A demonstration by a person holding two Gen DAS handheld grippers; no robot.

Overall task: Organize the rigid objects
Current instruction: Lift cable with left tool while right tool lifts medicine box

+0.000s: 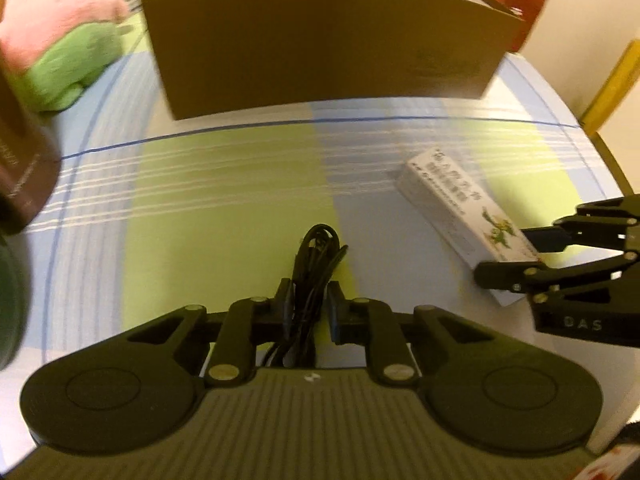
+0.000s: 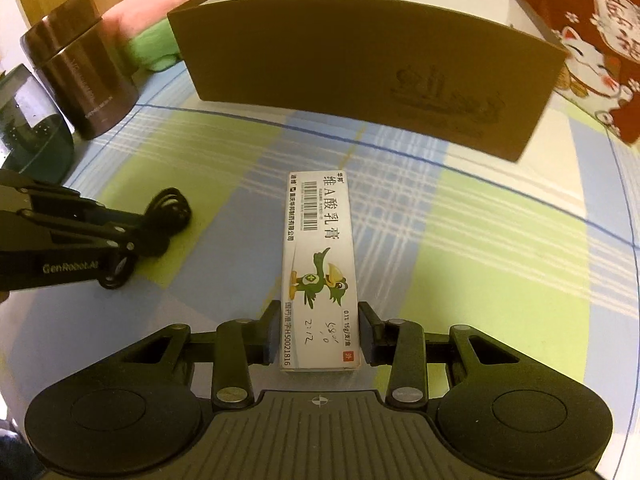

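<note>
Now the left gripper (image 1: 309, 304) is clenched on a bundle of black cable (image 1: 316, 256), the coil poking out fwd between its fingers, low over the plaid cloth (image 1: 224, 184) on the counter. Right gripper (image 2: 319, 336) has its pads on both long sides of the white ointment box (image 2: 318, 272) (green bird print, barcode at far end), gripping it at the near end; box lies flat on the cloth. Brown open-top box (image 2: 360, 80) stands beyond both, w/ a dark tin (image 2: 80, 68) and pink-green plush toy (image 1: 56, 48) to its left.
</note>
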